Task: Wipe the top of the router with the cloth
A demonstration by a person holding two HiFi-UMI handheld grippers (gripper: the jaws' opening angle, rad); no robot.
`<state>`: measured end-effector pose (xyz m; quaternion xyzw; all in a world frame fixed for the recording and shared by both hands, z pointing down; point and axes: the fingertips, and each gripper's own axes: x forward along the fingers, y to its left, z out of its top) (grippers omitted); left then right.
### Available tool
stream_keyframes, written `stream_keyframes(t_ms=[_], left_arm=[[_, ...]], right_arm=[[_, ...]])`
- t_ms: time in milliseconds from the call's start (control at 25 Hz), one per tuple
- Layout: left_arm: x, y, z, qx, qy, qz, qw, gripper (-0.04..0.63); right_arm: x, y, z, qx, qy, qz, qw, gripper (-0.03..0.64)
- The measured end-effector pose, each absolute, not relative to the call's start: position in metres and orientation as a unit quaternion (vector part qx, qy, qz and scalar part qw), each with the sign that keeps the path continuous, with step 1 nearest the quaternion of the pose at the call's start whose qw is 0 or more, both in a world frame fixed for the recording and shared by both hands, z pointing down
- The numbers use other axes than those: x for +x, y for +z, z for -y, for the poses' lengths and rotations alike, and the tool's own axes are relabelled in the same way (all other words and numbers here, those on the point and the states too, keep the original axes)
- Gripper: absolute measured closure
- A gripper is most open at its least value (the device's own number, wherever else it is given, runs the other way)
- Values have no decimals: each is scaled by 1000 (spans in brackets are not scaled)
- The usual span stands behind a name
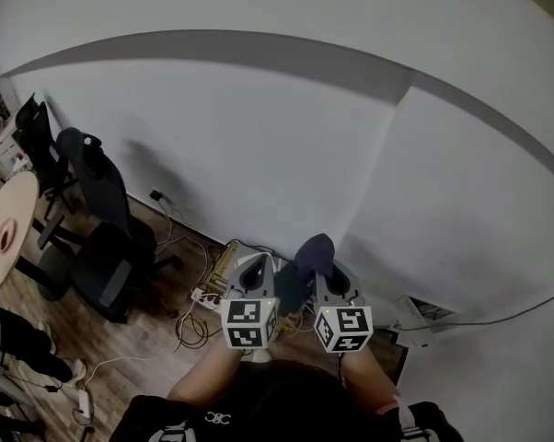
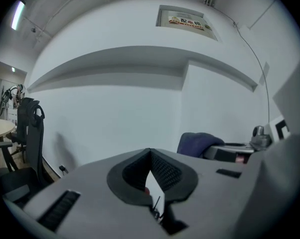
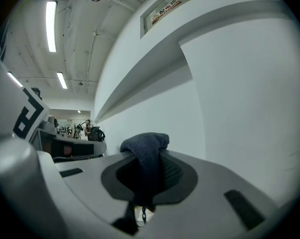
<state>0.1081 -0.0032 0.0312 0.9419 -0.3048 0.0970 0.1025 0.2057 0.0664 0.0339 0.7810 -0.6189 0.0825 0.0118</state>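
Jaws face the white wall (image 1: 286,145): the left gripper (image 2: 150,156) is closed on nothing, and the right gripper (image 3: 150,158) pinches the dark blue cloth (image 3: 145,141), which bunches above its tips. Soft, light and floppy, the cloth likely needs a firm mid-fold grip. No router shows clearly.

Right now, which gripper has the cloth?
The right gripper: the dark blue cloth is pinched between its jaws and bulges out past the tips. The left gripper has its jaws meeting at the tips with nothing between them.
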Motion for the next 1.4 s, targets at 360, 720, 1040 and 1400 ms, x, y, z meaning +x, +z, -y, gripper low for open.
stream_keyframes(t_ms=[360, 720, 1040, 1400], left_arm=[[129, 47, 24, 925, 108, 343, 125, 601], [129, 60, 21, 909, 120, 377, 129, 600], [109, 89, 24, 885, 139, 412, 166, 600], [82, 148, 36, 853, 169, 441, 224, 600]], right_arm=[[238, 44, -42, 757, 95, 646, 33, 594], [248, 56, -38, 728, 110, 675, 40, 594], [245, 84, -32, 705, 146, 691, 61, 594], [231, 140, -12, 669, 200, 711, 84, 594]])
